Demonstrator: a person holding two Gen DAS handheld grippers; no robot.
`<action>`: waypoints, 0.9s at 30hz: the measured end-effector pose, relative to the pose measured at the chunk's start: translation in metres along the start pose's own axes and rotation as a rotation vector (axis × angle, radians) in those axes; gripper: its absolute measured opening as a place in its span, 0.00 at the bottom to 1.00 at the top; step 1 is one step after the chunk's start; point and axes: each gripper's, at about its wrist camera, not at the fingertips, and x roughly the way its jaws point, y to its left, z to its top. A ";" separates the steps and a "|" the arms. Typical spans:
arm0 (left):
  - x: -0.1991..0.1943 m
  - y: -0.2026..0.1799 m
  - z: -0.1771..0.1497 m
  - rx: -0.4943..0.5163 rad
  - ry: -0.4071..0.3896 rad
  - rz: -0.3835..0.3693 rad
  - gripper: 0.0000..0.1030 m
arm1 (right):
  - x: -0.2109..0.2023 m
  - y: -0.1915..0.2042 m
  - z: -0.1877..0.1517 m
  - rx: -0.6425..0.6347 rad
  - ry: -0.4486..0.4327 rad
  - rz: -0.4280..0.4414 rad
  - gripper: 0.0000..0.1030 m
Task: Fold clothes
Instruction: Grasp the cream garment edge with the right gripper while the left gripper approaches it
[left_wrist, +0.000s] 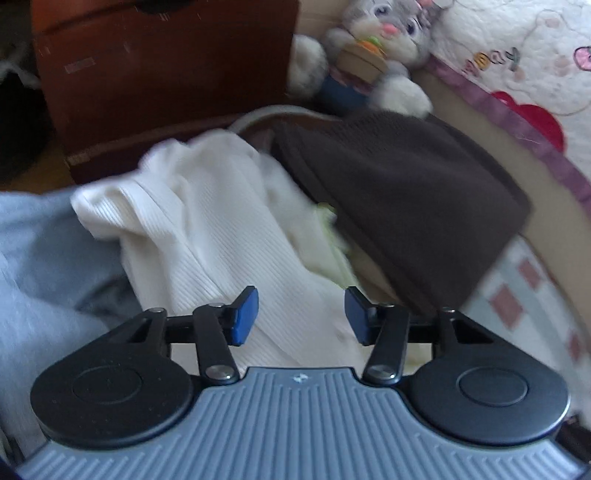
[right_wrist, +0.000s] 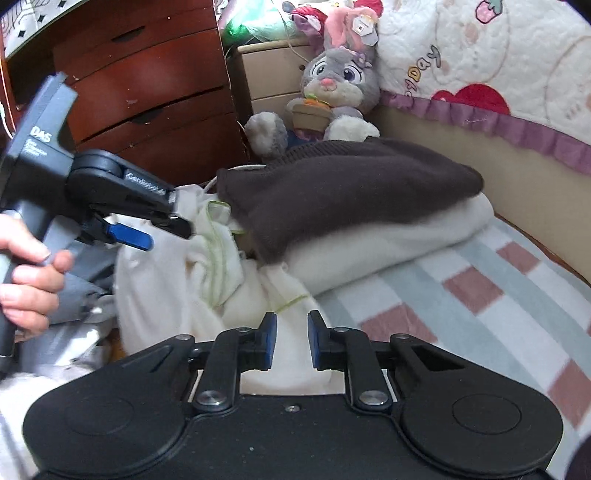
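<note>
Left gripper (left_wrist: 301, 315) hovers over a white ribbed garment (left_wrist: 207, 236), fingers spread and holding nothing.

Right gripper (right_wrist: 291, 339) hangs above cream clothes (right_wrist: 207, 280) on the bed (right_wrist: 480, 288), fingers parted and free of any cloth. A brown knit garment (right_wrist: 343, 188) lies folded on the pile, just before a plush rabbit (right_wrist: 332, 85).

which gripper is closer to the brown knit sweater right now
Left, as far as I can tell. The left gripper hovers over the white clothes just beside the brown knit sweater. The right gripper sits lower, over white fabric nearer the camera, apart from the sweater.
</note>
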 end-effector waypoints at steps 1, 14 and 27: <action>0.004 0.003 -0.004 0.010 -0.016 0.009 0.49 | 0.009 -0.004 0.001 0.019 0.009 -0.002 0.25; 0.035 0.044 -0.013 -0.058 0.006 -0.008 0.69 | 0.090 -0.034 -0.002 0.312 0.117 0.141 0.84; 0.056 0.046 -0.014 -0.074 0.136 -0.118 0.48 | 0.111 -0.011 -0.026 0.572 0.194 0.489 0.17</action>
